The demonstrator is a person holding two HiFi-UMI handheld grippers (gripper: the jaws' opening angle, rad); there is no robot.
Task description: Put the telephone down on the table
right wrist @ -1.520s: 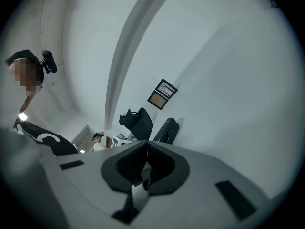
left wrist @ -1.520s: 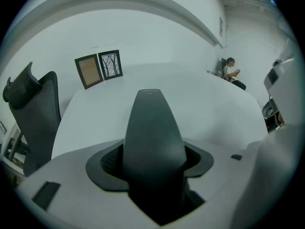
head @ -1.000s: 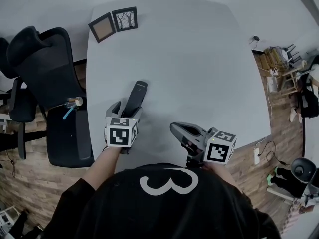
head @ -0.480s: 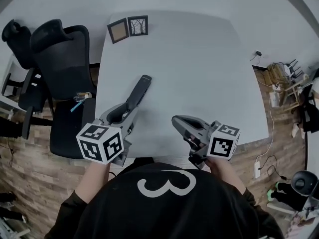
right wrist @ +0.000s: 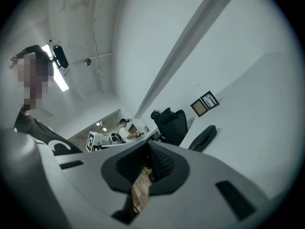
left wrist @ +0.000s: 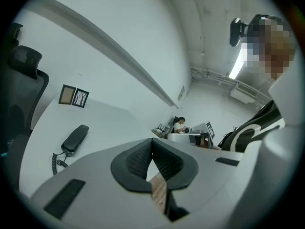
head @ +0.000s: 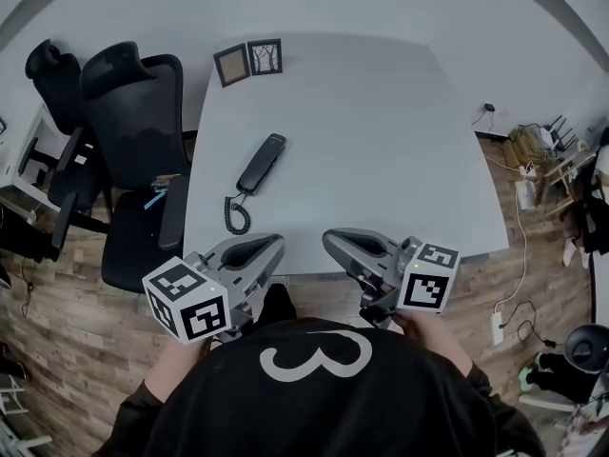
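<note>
White table (head: 381, 141) w/ telephone (head: 260, 164) flat; L gripper (head: 276, 244) jaws just closed, empty; R gripper (head: 328, 240) jaws together.

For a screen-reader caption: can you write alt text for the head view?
A black telephone handset lies on the white table, coiled cord trailing toward the near edge. The left gripper and right gripper, both shut and empty, hover at that edge. Two picture frames sit at the far left corner.

- The tabletop (head: 381, 141) lies open across its middle and right side.
- The telephone (head: 261, 163) and its coiled cord (head: 235, 215) take up the left part.
- Two picture frames (head: 249, 61) stand at the far left corner.
- Office chairs (head: 133, 131) crowd the left edge.
</note>
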